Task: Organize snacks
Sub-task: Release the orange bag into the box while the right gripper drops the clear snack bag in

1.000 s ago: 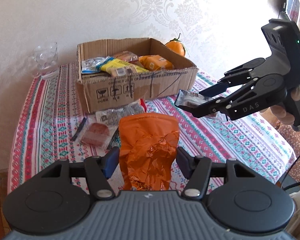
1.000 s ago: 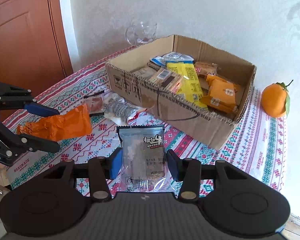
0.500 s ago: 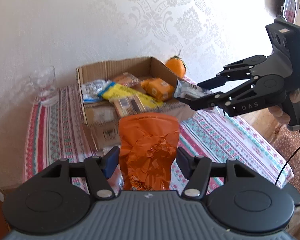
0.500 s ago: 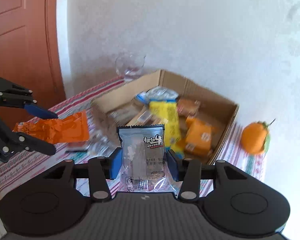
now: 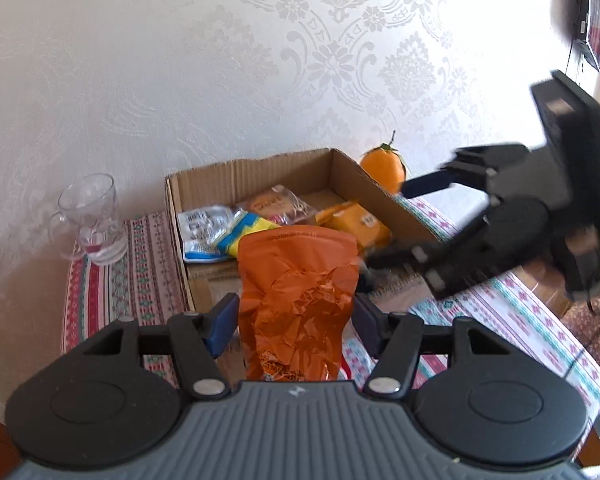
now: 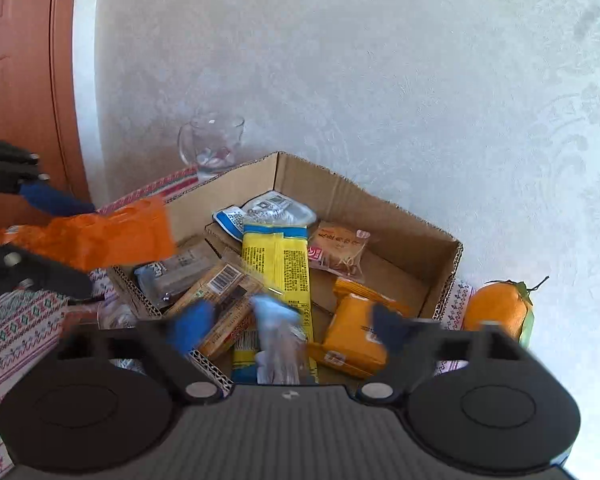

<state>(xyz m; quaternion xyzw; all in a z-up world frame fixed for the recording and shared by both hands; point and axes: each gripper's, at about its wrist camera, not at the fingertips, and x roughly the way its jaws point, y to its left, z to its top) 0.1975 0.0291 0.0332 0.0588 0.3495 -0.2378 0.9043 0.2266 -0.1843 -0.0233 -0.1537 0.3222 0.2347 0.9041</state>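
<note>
My left gripper [image 5: 294, 320] is shut on a crumpled orange packet [image 5: 296, 300], held upright in front of the cardboard box [image 5: 252, 176]. The box holds several snacks, among them a yellow packet [image 6: 278, 264] and an orange one [image 6: 352, 336]. In the right wrist view my right gripper [image 6: 288, 326] hangs over the box's near edge, its jaws opening. A clear, blue-topped packet [image 6: 278, 344] shows blurred between them, clear of both pads. The left wrist view shows the right gripper [image 5: 392, 224] blurred at the box's right side, jaws apart.
A glass mug [image 5: 88, 216] stands left of the box by the wall. An orange fruit [image 6: 496, 312] sits at the box's far right corner. The patterned tablecloth [image 5: 520, 320] ends close on the right. A wooden door [image 6: 20, 80] is at the left.
Both grippers rose and moved toward the box. The right gripper's jaws sprang apart and let go of the clear packet, which now drops over the box. The left still grips the orange packet.
</note>
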